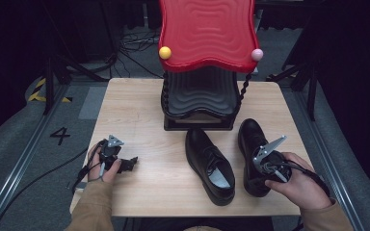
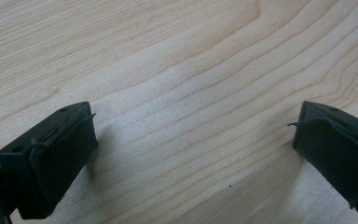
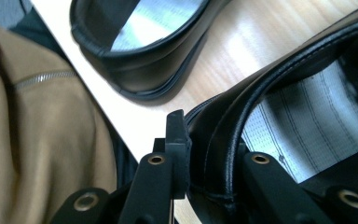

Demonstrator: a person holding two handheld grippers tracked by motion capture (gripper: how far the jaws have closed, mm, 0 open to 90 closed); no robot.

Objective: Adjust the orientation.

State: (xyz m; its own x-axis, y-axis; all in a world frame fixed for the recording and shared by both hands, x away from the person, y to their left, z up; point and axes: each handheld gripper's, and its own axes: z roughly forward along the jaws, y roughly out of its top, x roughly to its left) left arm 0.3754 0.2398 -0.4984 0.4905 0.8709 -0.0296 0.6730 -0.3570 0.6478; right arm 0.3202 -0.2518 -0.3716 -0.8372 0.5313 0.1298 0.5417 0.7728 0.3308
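Observation:
Two black leather shoes lie on the wooden table [image 1: 135, 110]. My right gripper [image 1: 264, 174] is shut on the heel wall of the right shoe [image 1: 250, 139]. In the right gripper view one jaw sits outside the heel and the other inside, with the gripper [image 3: 214, 163] pinching the rim of that shoe [image 3: 279, 88]. The left shoe [image 1: 209, 163] lies beside it, its heel [image 3: 135, 70] towards the table's near edge. My left gripper [image 1: 130, 163] rests at the table's near left, open. In its own view the gripper [image 2: 191, 154] has only bare wood between its pads.
A dark shoe rack [image 1: 200, 103] with a red wavy top shelf [image 1: 207, 33] stands at the back middle of the table, just behind the shoes. A tan sleeve [image 3: 37, 130] hangs past the near table edge. Cables run over the floor at left.

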